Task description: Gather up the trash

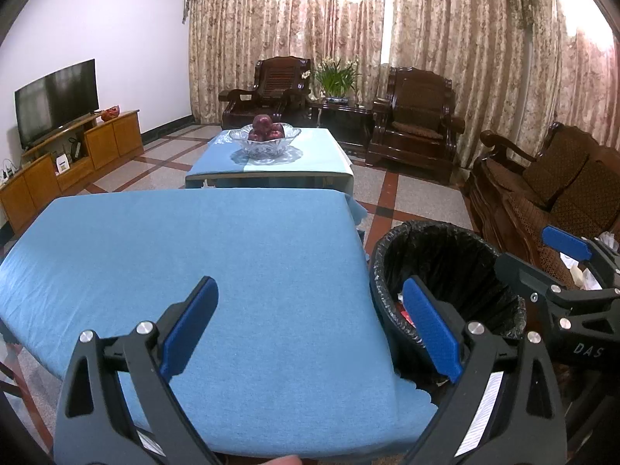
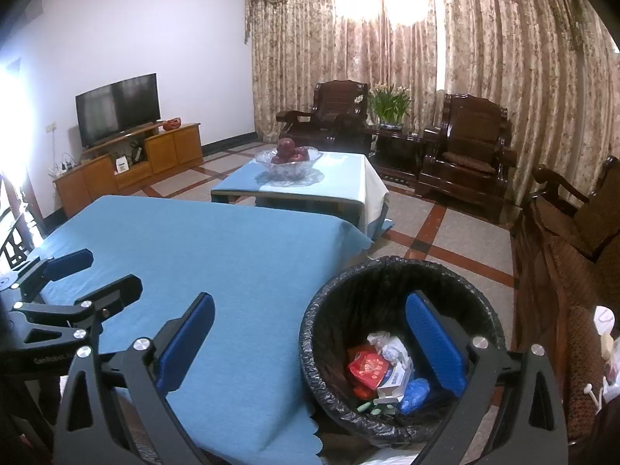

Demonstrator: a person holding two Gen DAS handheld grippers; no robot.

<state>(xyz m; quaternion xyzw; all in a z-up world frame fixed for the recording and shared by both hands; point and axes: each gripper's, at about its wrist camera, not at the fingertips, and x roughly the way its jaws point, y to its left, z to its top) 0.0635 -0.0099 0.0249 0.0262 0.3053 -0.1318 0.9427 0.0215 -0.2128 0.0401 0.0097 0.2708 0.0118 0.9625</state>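
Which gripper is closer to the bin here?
Right. The right gripper hangs open at the bin, one finger over its mouth, the other over the table. The left gripper, also open, is mostly over the table, beside the bin.

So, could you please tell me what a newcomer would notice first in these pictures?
Probably the blue tablecloth filling the foreground. At its right corner stands a black-lined bin holding trash, including a red packet. Both grippers, left and right, hang open and empty; farther back, a glass bowl of apples sits on a smaller table.
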